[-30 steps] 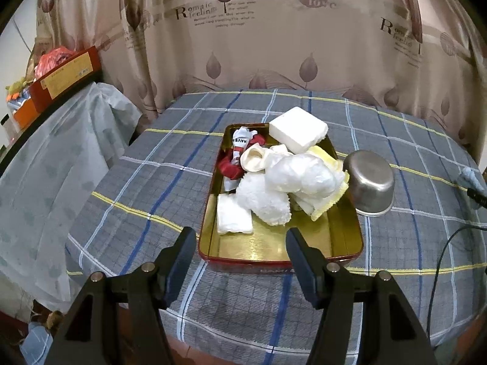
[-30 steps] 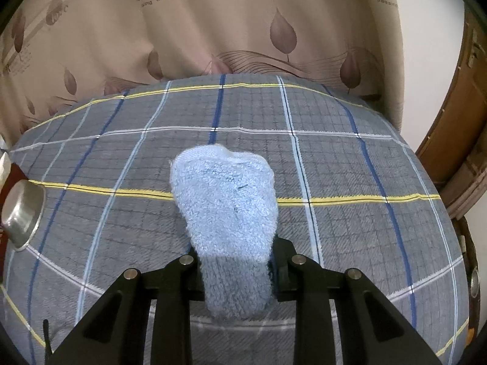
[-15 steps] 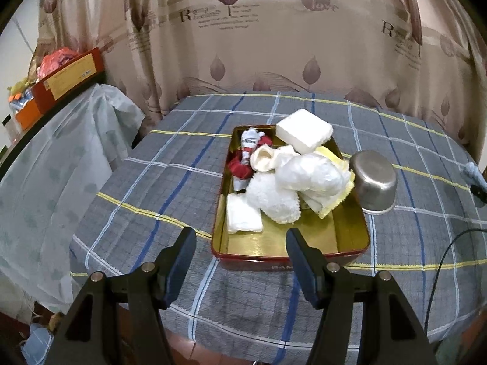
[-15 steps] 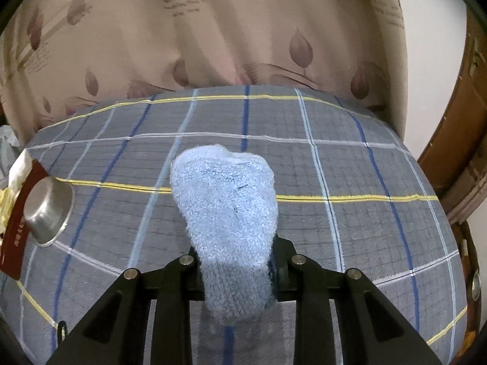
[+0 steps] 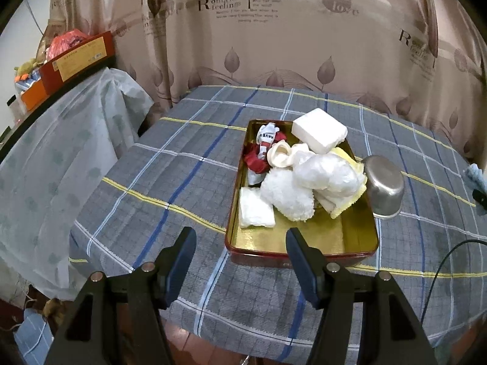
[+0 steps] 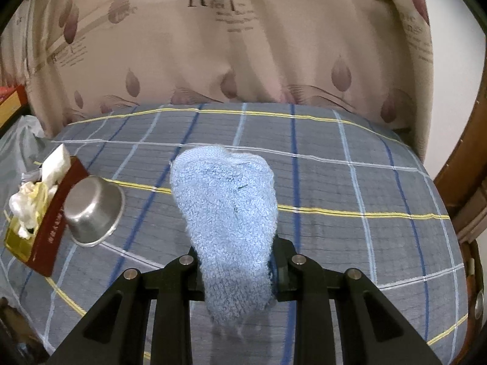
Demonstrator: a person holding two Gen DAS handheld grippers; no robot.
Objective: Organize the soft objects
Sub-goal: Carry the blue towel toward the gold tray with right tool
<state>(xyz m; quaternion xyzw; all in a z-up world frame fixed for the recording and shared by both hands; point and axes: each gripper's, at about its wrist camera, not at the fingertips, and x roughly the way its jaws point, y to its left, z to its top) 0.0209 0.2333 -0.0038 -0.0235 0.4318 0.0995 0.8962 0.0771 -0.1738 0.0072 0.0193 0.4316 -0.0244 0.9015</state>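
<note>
**Blue sock clamped in the right gripper; left gripper open before the tin**

A light blue terry sock (image 6: 226, 213) is gripped by the right gripper (image 6: 237, 269), whose jaws are closed tightly on the sock's lower part. The toe end stands forward and upward beyond the fingertips, while a short cuff end hangs behind them. The sock is held clear above the worktop (image 6: 350, 213), which is covered by a grey plaid cloth with blue, white and yellow lines.

To the left of the held sock, an overturned steel bowl (image 6: 92, 213) is seen touching the long wall of a red tin (image 6: 51, 237).

In the left wrist view, the left gripper (image 5: 239, 257) is held with its jaws spread wide and nothing between them, near the short near wall of the tin (image 5: 301, 257). Inside the gold-lined tin, soft things are piled towards the far end: a white foam block (image 5: 319, 132), a red and white sock (image 5: 261, 152), a fluffy white sock (image 5: 289, 196), a folded white pad (image 5: 255, 213) and a yellow cloth (image 5: 347, 206). The near end of the tin's floor is left bare. The steel bowl (image 5: 385, 187) lies just beside the tin's right wall.
</note>
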